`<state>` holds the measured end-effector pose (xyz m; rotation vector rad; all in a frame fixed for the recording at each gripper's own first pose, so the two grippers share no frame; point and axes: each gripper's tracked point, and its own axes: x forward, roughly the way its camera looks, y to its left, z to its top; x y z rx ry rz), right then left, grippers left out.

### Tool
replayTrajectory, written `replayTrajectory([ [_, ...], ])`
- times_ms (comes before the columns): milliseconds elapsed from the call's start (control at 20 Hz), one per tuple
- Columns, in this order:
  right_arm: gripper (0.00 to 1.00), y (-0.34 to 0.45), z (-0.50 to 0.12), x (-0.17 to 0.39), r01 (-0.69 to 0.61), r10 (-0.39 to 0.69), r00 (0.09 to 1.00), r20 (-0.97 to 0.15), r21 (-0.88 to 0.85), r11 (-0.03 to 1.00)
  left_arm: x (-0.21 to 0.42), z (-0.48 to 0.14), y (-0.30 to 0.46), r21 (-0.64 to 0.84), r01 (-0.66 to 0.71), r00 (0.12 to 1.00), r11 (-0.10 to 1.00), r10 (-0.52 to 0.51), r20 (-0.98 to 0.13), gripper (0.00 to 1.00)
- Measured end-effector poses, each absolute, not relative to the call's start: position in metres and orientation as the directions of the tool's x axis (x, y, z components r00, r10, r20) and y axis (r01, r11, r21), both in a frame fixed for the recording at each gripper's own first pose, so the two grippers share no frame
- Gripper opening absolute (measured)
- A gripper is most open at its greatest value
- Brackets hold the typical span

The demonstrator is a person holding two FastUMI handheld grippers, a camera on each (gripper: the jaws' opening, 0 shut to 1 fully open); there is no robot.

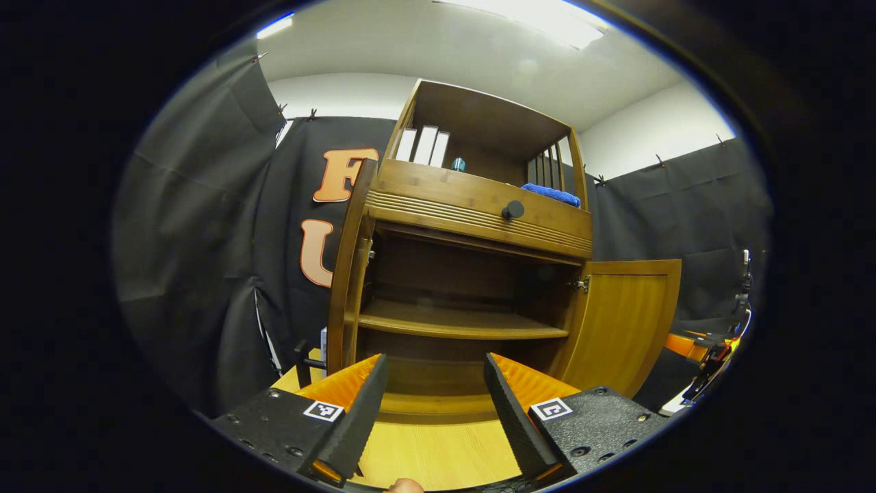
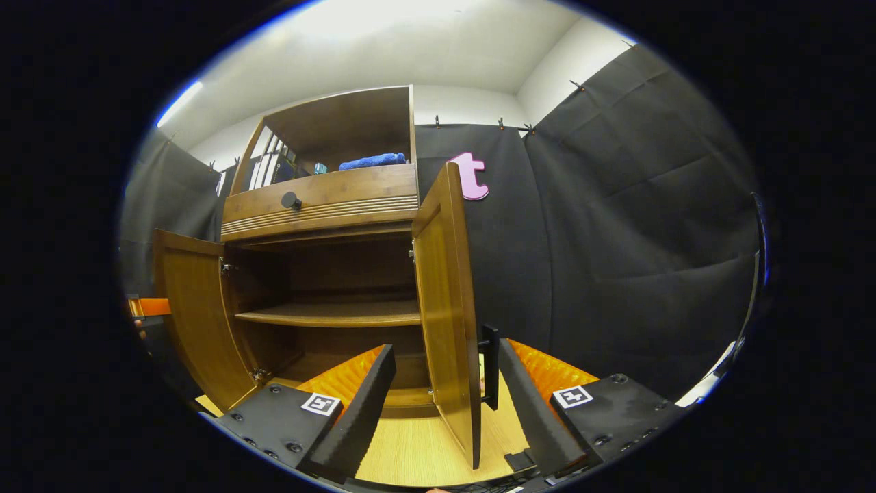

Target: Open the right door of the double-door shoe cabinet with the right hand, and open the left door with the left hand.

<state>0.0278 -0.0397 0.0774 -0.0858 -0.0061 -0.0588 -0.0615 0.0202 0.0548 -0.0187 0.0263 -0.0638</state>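
Note:
The wooden shoe cabinet (image 1: 479,205) stands on a light wood floor with both lower doors swung out. In the left gripper view, the left door (image 1: 348,274) shows edge-on with its black handle (image 1: 302,356) beside it, and the right door (image 1: 629,322) hangs wide open. My left gripper (image 1: 434,359) is open, facing the bare shelf (image 1: 458,322), touching nothing. In the right gripper view, the right door (image 2: 445,287) stands edge-on between the spread fingers of my open right gripper (image 2: 445,349). Its black handle (image 2: 489,366) lies just inside the right finger (image 2: 530,404). The left door (image 2: 195,315) is open.
A drawer with a round black knob (image 1: 512,210) sits above the doors. The top shelf holds white books (image 1: 424,145), a small teal item (image 1: 458,164) and a blue cloth (image 1: 551,194). The other gripper (image 1: 712,349) shows at the far right. Black cloth walls surround the cabinet.

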Motion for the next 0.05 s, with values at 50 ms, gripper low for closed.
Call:
replayTrajectory([
  [50,0.88,-0.0402,0.0776,0.0278,0.059,-0.059,0.998,0.009,-0.086,0.995,-0.0613,0.0547,0.0203,-0.021,0.062,0.998,0.998,-0.062,-0.025,0.84],
])
